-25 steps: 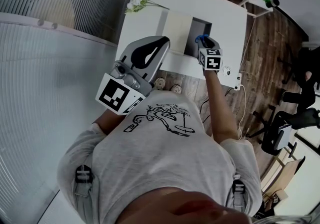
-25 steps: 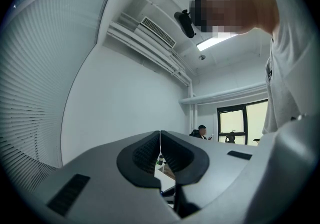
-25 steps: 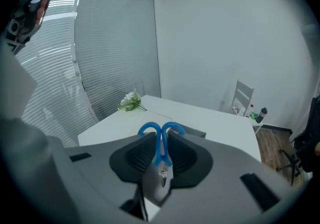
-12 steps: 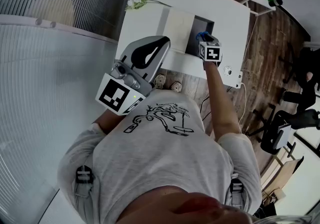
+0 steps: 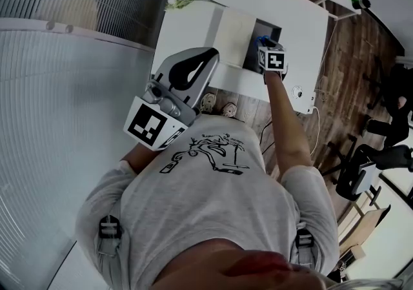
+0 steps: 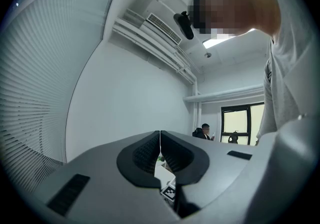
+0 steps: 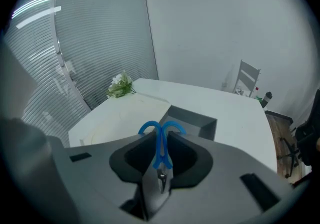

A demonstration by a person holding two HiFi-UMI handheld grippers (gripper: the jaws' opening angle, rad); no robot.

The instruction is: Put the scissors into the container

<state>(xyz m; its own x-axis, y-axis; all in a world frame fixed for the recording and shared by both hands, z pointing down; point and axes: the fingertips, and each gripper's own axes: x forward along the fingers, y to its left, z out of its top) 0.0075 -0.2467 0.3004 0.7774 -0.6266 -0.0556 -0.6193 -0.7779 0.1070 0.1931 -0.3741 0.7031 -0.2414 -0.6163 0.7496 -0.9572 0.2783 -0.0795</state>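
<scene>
Blue-handled scissors (image 7: 160, 133) are clamped blades-first in my right gripper (image 7: 160, 143), with the handle loops sticking out past the jaws. The gripper tilts down over the dark grey open container (image 7: 196, 119) on the white table (image 7: 235, 113). From the head view, the right gripper (image 5: 263, 47) and the scissors (image 5: 261, 41) hang at the near edge of the container (image 5: 267, 28). My left gripper (image 5: 205, 56) is held close to the person's chest, away from the table. In the left gripper view, the left gripper (image 6: 160, 140) is shut with nothing in it and points level at a far wall.
A small bunch of white flowers (image 7: 120, 84) lies at the table's far left corner. A pale lid or panel (image 5: 233, 35) lies left of the container. A white chair (image 7: 247, 82) stands beyond the table, and cables and a white box (image 5: 302, 96) sit at its near right.
The right gripper has moved forward and down towards the container with the scissors still in it. The left gripper has stayed in place.
</scene>
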